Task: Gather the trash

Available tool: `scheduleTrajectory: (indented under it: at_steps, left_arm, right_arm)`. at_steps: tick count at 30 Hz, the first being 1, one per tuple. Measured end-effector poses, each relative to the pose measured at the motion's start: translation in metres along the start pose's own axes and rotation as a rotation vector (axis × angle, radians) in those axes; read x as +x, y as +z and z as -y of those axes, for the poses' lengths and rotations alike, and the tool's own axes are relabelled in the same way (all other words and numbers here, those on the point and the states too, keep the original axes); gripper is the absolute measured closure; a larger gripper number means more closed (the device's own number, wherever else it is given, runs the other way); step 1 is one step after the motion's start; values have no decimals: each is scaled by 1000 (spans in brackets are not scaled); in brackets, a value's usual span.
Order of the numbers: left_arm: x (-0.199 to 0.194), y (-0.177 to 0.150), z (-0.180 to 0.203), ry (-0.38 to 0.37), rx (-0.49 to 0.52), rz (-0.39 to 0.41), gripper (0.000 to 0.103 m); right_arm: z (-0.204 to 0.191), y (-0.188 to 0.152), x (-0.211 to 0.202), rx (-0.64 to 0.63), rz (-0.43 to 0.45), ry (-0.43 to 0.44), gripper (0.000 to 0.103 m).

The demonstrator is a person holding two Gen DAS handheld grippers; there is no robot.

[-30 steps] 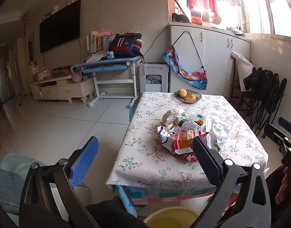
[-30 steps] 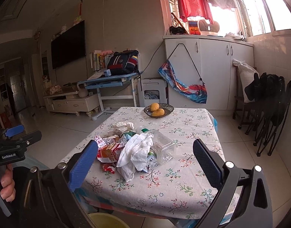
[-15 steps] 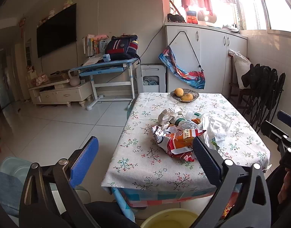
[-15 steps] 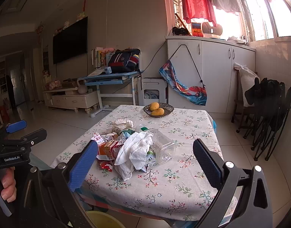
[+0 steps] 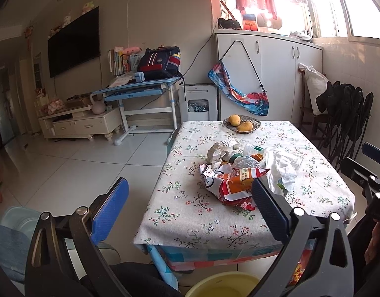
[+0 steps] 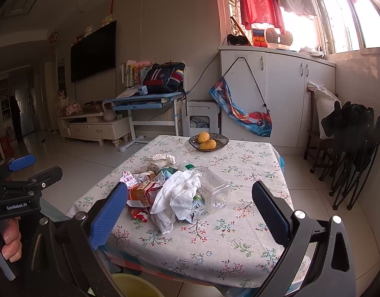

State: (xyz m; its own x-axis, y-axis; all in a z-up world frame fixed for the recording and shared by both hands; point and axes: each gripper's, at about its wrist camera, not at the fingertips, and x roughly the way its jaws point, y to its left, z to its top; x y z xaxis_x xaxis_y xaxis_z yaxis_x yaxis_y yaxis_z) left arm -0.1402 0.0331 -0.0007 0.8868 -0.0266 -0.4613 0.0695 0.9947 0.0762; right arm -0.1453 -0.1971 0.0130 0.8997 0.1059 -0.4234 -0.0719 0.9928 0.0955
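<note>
Your table [image 5: 197, 220], under its floral cloth, fills the view ahead of both grippers, and the yellow bin [image 5: 222, 287] sits on the floor just below its near edge, between you and the table.

The trash pile [image 6: 175, 188] lies in the middle of the table, a little toward the near edge, stretched roughly from the left edge toward the right. At its left end sits the red and orange snack wrapper [image 5: 237, 180]; the white crumpled tissue [image 6: 180, 195] drapes the middle; the clear plastic container [image 6: 214, 190] rests at the right end, touching the tissue. A bowl of fruit [image 6: 208, 141] stands well apart near the far edge and is not trash.

Your left gripper [image 5: 190, 212] hangs off the near left corner with its jaws spread wide, holding nothing. Your right gripper [image 6: 190, 215] is likewise wide open and empty, and faces the pile almost squarely, the tissue straight ahead between its fingers. I judge the right nearer the tissue and container, the left nearer the wrapper.
</note>
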Motion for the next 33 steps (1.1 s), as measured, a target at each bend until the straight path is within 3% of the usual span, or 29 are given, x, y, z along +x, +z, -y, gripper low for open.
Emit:
scheduleTrajectory:
  at_steps: [24, 33]
  left_arm:
    - [1, 0, -1, -3, -3, 0, 7]
    - [38, 6, -47, -57, -141, -147, 7]
  right_arm:
    - [0, 0, 0, -3, -5, 4, 7]
    - [-2, -1, 17, 19, -84, 63, 7]
